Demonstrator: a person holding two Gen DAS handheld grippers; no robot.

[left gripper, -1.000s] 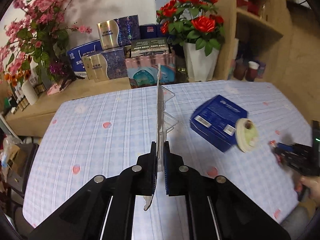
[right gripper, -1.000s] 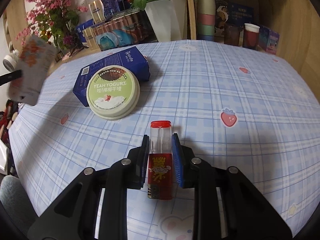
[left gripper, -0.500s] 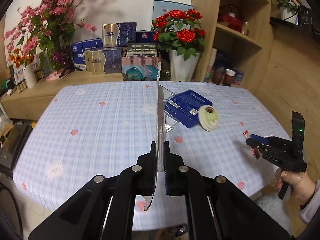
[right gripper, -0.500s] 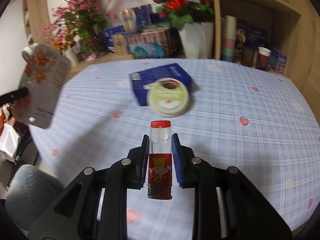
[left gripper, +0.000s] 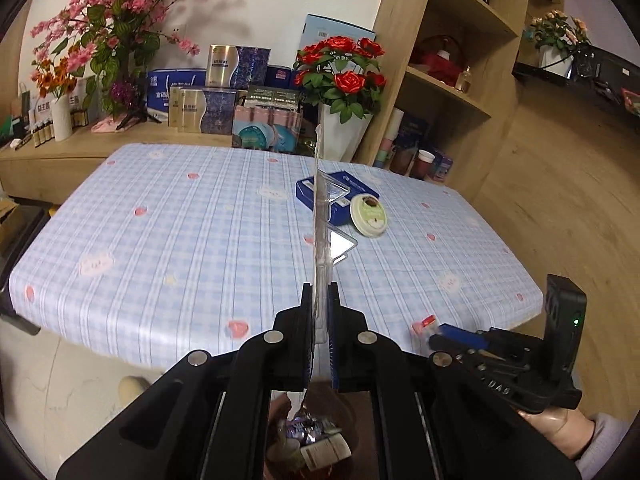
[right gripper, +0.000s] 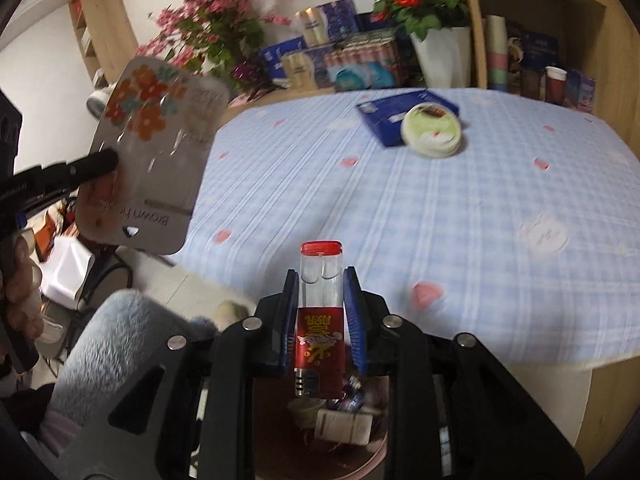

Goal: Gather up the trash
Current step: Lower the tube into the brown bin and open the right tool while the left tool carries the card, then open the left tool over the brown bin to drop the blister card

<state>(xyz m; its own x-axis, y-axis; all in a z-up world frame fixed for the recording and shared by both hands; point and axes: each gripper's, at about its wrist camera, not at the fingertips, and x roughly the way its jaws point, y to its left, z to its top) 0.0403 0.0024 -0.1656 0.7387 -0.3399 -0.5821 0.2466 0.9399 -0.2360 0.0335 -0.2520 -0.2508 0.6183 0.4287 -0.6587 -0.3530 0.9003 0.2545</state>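
My left gripper (left gripper: pixel 319 292) is shut on a flat clear plastic blister pack (left gripper: pixel 320 216), held edge-on; in the right wrist view its printed card face (right gripper: pixel 152 152) shows flowers. My right gripper (right gripper: pixel 322 280) is shut on a red lighter (right gripper: pixel 320 320) with a clear top. Both are held off the near table edge, above a brown bin with trash (left gripper: pixel 312 440), which also shows in the right wrist view (right gripper: pixel 340 420). On the table lie a blue box (left gripper: pixel 340 196) and a green-and-white yoghurt lid (left gripper: pixel 368 220).
The table has a blue checked cloth (left gripper: pixel 180 240). Behind it stand a low shelf with boxes (left gripper: pixel 220 96), pink flowers (left gripper: pixel 108 40), a white vase of red roses (left gripper: pixel 344 120) and a wooden shelf unit (left gripper: pixel 440 80) with cups. A chair back (right gripper: pixel 120 340) is at my left.
Both grippers have pulled back from the table and risen with their objects. The trash bin has come into view below them.
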